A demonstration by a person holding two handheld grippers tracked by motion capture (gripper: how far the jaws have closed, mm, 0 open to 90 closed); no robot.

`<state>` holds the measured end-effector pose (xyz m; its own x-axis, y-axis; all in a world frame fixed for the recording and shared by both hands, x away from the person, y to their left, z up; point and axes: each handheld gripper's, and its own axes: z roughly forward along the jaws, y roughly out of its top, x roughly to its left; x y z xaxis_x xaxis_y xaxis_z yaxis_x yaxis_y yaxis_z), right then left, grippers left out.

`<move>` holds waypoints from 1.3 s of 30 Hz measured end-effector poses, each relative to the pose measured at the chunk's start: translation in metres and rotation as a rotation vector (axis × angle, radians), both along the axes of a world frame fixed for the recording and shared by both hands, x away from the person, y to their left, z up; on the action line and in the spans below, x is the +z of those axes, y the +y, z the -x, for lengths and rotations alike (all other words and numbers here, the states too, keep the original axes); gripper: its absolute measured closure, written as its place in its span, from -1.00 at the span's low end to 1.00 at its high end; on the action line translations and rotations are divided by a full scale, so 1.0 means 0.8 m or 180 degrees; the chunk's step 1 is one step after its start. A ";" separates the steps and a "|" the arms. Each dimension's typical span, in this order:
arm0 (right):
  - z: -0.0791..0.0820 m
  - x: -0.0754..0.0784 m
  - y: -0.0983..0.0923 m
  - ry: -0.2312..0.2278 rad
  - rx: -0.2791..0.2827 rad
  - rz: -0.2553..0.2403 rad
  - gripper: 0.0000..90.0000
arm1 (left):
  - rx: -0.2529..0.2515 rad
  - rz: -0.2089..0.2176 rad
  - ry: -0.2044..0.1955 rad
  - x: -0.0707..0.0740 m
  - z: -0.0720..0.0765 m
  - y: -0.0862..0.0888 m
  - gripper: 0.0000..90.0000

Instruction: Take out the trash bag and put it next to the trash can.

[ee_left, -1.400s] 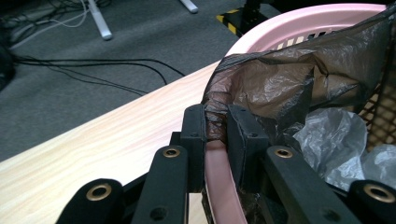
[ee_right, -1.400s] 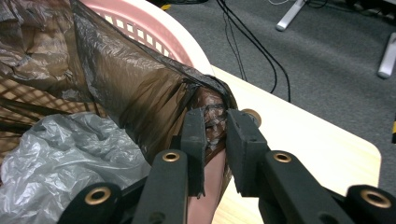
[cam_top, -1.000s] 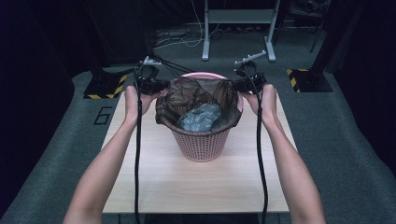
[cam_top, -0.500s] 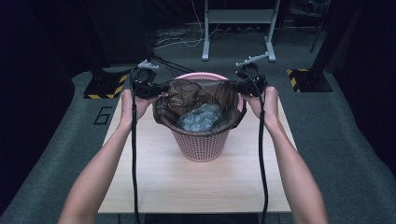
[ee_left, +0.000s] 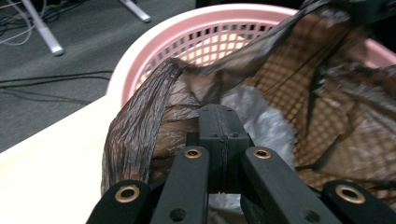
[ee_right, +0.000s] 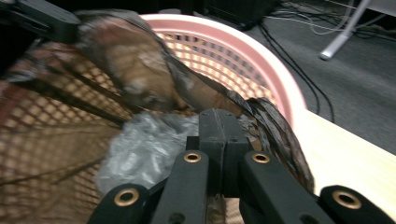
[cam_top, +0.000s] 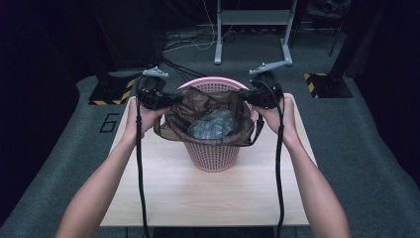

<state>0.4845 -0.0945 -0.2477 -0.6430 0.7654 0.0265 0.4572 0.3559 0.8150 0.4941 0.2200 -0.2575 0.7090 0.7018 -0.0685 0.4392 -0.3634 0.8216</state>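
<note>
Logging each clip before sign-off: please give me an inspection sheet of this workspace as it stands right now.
Surface: light wooden table, bare around the basket.
Job's things: pink basket upright on the table; brown bin bag lining it, its rim pulled up and outward at both sides; crumpled grey plastic lying inside the bag.
Clutter: nothing seen.
Grippers: left tongs shut on the bag's rim on one side; right tongs shut on it on the opposite side.
Cables: a black gripper cable trails along each forearm; loose floor cables behind the table.
Surroundings: grey carpet, metal stand, yellow-black striped blocks.
</note>
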 end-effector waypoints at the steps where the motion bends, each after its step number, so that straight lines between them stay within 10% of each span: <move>1: 0.000 0.001 0.005 -0.0001 0.0030 -0.0013 1.00 | -0.0034 0.0017 0.0002 0.001 0.000 -0.004 1.00; 19: -0.024 0.016 0.083 0.0107 0.0376 -0.0219 1.00 | -0.0332 0.0477 0.0126 -0.010 -0.015 -0.057 0.99; 29: -0.028 0.013 0.083 0.0131 0.0341 -0.0400 1.00 | -0.0220 0.0512 0.0108 -0.011 -0.015 -0.062 0.00; 34: -0.026 0.016 0.089 0.0105 0.0350 -0.0479 1.00 | -0.0161 0.0402 0.0140 -0.009 -0.019 -0.071 0.00; 39: -0.017 0.024 0.094 0.0069 0.0456 -0.0554 1.00 | -0.0085 0.0275 0.0126 -0.011 -0.023 -0.078 0.62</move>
